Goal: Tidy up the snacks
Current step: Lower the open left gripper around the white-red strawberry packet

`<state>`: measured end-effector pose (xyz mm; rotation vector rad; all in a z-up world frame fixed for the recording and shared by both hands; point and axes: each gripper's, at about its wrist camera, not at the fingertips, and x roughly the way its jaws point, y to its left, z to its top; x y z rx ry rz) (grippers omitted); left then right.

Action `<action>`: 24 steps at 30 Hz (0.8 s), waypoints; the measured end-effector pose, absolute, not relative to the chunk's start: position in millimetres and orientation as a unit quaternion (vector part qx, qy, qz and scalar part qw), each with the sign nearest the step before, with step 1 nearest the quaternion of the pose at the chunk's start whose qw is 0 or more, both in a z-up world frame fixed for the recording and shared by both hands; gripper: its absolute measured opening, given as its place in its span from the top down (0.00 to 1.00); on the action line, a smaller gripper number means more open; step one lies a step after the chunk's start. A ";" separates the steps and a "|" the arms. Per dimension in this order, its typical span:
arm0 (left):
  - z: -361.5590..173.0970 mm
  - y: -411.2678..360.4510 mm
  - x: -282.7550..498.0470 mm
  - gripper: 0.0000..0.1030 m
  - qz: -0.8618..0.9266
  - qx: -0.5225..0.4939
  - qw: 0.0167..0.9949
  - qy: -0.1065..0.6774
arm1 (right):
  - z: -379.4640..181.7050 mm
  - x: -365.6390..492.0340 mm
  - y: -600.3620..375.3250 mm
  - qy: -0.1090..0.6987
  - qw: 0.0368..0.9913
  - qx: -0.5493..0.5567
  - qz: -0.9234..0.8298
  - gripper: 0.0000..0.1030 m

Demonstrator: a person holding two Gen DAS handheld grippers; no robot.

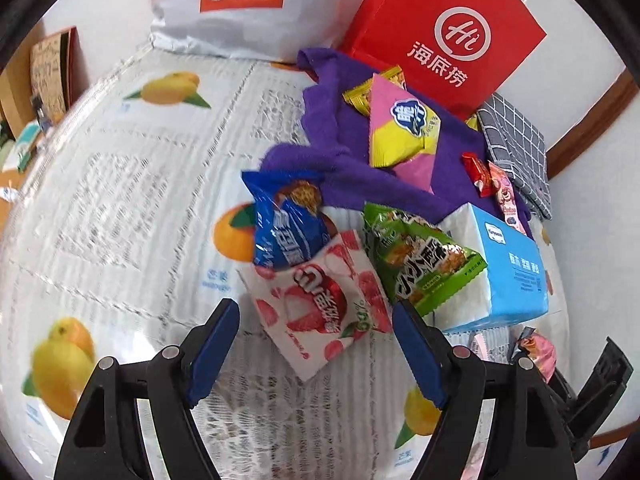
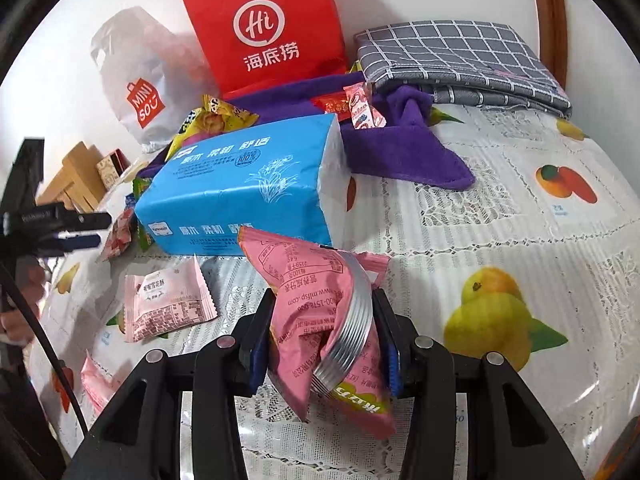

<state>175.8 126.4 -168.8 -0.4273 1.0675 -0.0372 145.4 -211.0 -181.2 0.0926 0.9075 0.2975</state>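
Observation:
In the left wrist view my left gripper (image 1: 316, 312) is open, its blue pads either side of a white-and-red lychee snack packet (image 1: 320, 300) on the tablecloth. A blue packet (image 1: 286, 224) lies partly under it and a green packet (image 1: 420, 256) leans on a blue tissue pack (image 1: 512, 268). A pink-and-yellow packet (image 1: 400, 128) lies on a purple cloth (image 1: 340, 128). In the right wrist view my right gripper (image 2: 324, 328) is shut on a pink snack packet (image 2: 316, 304), held above the table. A pale pink packet (image 2: 168, 304) lies to its left.
A red paper bag (image 2: 264, 24) and a white Miniso bag (image 2: 140, 80) stand against the wall. A folded grey checked cloth (image 2: 460, 60) lies at the back right. Small candies (image 2: 360, 108) sit on the purple cloth. The fruit-print tablecloth (image 2: 520, 220) covers the table.

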 end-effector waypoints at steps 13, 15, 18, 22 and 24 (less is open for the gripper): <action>-175.0 93.2 188.4 0.27 0.025 -0.120 0.858 0.498 | -180.8 145.0 -215.1 0.436 0.885 0.058 0.154 0.55; -175.0 88.1 185.0 0.37 0.034 -0.091 0.865 0.492 | -180.8 145.0 -216.0 0.436 0.885 0.061 0.155 0.55; -172.2 84.0 174.3 0.44 0.018 -0.070 0.871 0.486 | -180.5 144.9 -216.9 0.435 0.884 0.063 0.157 0.55; -167.0 78.9 152.0 0.45 -0.005 -0.048 0.880 0.473 | -180.2 144.7 -216.4 0.435 0.884 0.063 0.156 0.55; -169.2 77.5 143.0 0.45 -0.017 -0.049 0.880 0.472 | -180.1 144.8 -216.5 0.435 0.884 0.063 0.156 0.55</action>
